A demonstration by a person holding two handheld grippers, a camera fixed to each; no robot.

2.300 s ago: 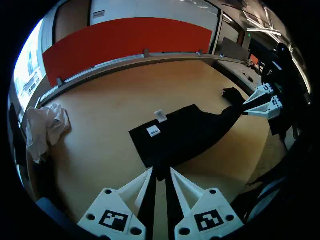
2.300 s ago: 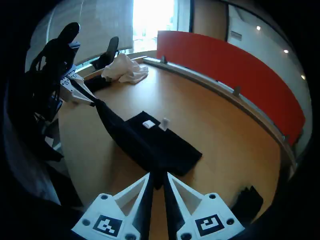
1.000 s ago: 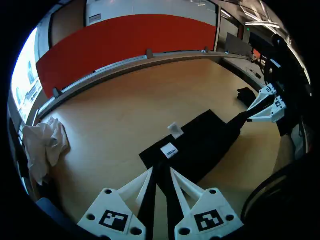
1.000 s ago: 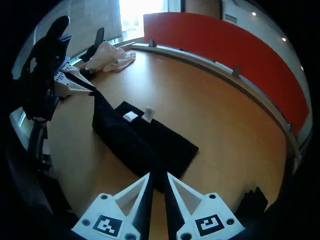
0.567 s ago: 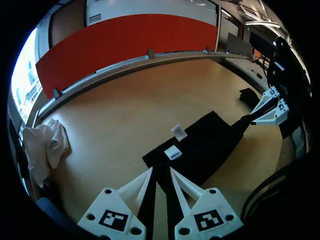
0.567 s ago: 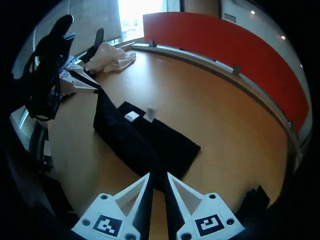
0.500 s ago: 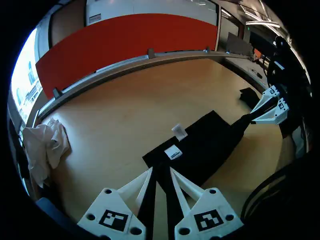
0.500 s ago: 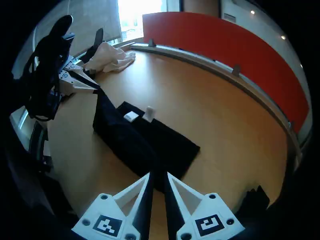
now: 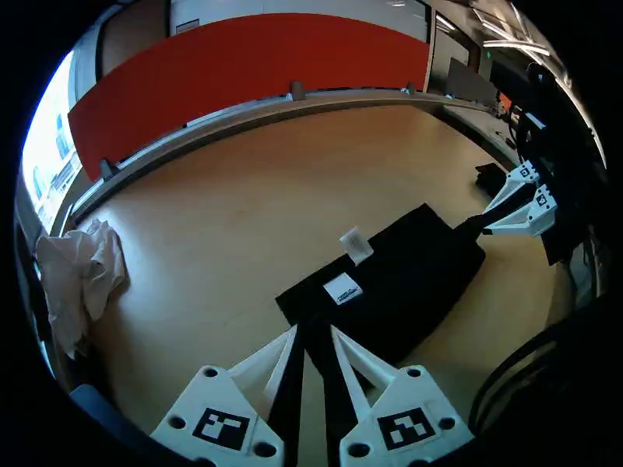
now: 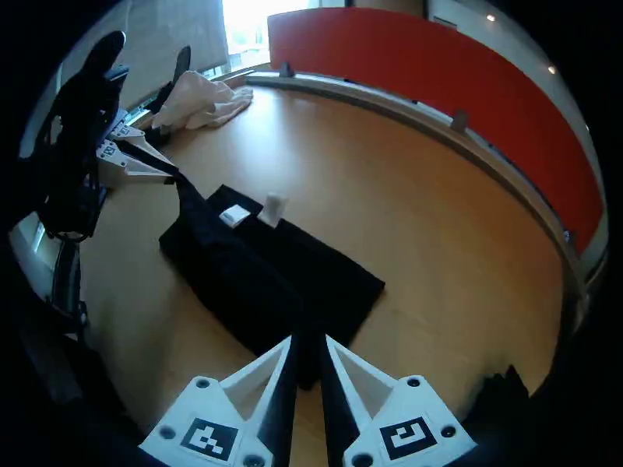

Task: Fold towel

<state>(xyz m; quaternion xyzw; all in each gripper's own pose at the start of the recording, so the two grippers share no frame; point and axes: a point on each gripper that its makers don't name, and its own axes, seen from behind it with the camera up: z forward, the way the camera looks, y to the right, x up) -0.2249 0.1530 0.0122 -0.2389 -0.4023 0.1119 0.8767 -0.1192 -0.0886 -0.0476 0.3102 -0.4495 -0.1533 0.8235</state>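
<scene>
**Left gripper view:** your left gripper (image 9: 314, 336) has its jaws pinched together on a corner of the black towel (image 9: 405, 268). The cloth runs ahead of the jaws and off to their right, where the right gripper (image 9: 476, 224) grips the other corner. I'd say you're mid-fold, with the near edge lifted and the far part flat on the surface (image 9: 234, 202). The next move is to carry both corners forward evenly and lay them on the far edge. Two white tags (image 9: 343, 289) sit just ahead of the jaws.

**Right gripper view:** same deal, jaws clamped on towel at their tips, with the left gripper ahead-left. The pinch is black on black, so you can't tell how much cloth is caught. A dark lump (image 10: 498, 387) to the right of the jaws is cut off.
</scene>
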